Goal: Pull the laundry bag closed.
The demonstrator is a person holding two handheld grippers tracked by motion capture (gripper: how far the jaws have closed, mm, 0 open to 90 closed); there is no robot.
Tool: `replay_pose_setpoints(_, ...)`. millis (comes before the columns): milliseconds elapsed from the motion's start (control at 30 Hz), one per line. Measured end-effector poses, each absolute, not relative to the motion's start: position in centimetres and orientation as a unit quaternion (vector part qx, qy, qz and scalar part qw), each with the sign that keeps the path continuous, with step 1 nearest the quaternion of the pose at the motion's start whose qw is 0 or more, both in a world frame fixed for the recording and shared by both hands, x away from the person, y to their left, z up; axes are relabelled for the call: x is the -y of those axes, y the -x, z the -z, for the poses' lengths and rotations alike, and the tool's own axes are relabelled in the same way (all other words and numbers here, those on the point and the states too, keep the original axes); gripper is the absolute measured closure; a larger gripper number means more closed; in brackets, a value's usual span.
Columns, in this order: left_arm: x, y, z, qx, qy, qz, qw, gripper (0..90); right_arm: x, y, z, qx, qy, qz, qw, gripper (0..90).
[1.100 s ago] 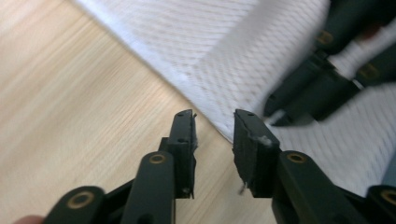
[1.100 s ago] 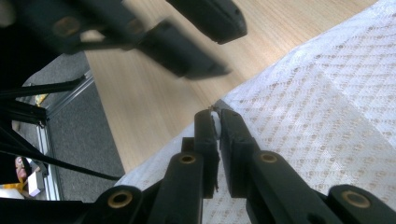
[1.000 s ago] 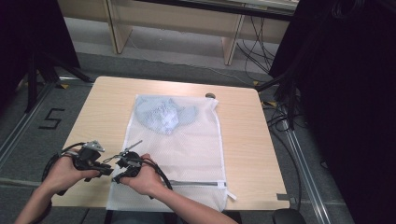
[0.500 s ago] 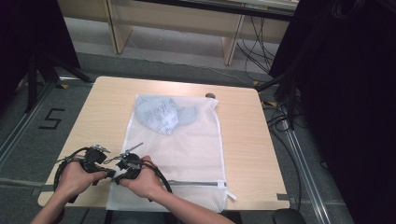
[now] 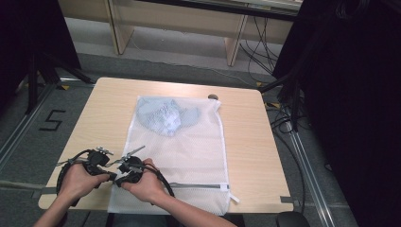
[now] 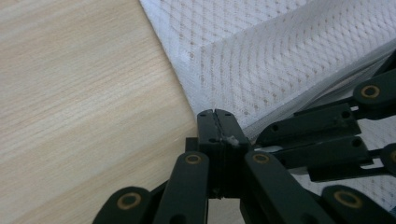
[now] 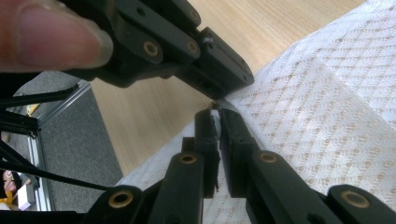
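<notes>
White mesh laundry bag lies flat mid-worktop, zip near the front edge, and both the left gripper and right gripper have fingers pinched shut on its front-left corner, so a hasty tug could slip that thin mesh free.

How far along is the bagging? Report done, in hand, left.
Done: the blue garment lies inside the mesh bag, at its far end. In hand: both grippers meet at the bag's near left corner; the left gripper is shut at its edge, the right gripper seems to pinch the mesh. Left: probably the zipper; whether it's closed I can't tell.
</notes>
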State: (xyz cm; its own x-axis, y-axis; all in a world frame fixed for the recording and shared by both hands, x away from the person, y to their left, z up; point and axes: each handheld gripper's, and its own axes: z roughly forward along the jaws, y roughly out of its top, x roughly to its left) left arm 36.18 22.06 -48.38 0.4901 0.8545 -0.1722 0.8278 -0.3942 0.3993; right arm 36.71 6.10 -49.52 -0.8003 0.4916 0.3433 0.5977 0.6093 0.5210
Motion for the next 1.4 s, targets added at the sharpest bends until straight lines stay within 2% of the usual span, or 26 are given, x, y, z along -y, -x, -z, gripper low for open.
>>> replay_pose_setpoints(300,-21.91,-36.43,48.25,-0.496,-0.841,-0.025,0.214,89.3,-6.04,-36.78,49.58,0.893,0.304,0.323,0.078,86.6)
replay_pose_setpoints(400,-21.61,-36.33,48.08,-0.501,-0.834,-0.024,0.229,89.3,-5.98,-36.86,49.67,0.892,0.302,0.326,0.082,86.6)
replay_pose_setpoints(433,-21.73,-36.41,47.98,-0.488,-0.845,-0.02,0.218,89.4,-5.9,-37.03,49.77,0.894,0.292,0.327,0.087,86.6)
replay_pose_setpoints(667,-21.54,-36.24,48.32,-0.518,-0.827,-0.012,0.215,89.4,-6.15,-36.67,49.68,0.886,0.308,0.332,0.095,86.6)
replay_pose_setpoints(833,-21.99,-36.39,47.73,-0.506,-0.835,-0.018,0.217,89.4,-6.18,-36.61,49.64,0.887,0.308,0.332,0.084,86.6)
replay_pose_setpoints(867,-21.69,-36.19,47.98,-0.521,-0.827,-0.009,0.214,89.4,-6.2,-36.59,49.62,0.887,0.31,0.332,0.086,86.6)
replay_pose_setpoints(1400,-21.5,-36.43,48.5,-0.527,-0.825,-0.004,0.204,89.6,-6.19,-36.55,49.81,0.886,0.312,0.33,0.088,86.7)
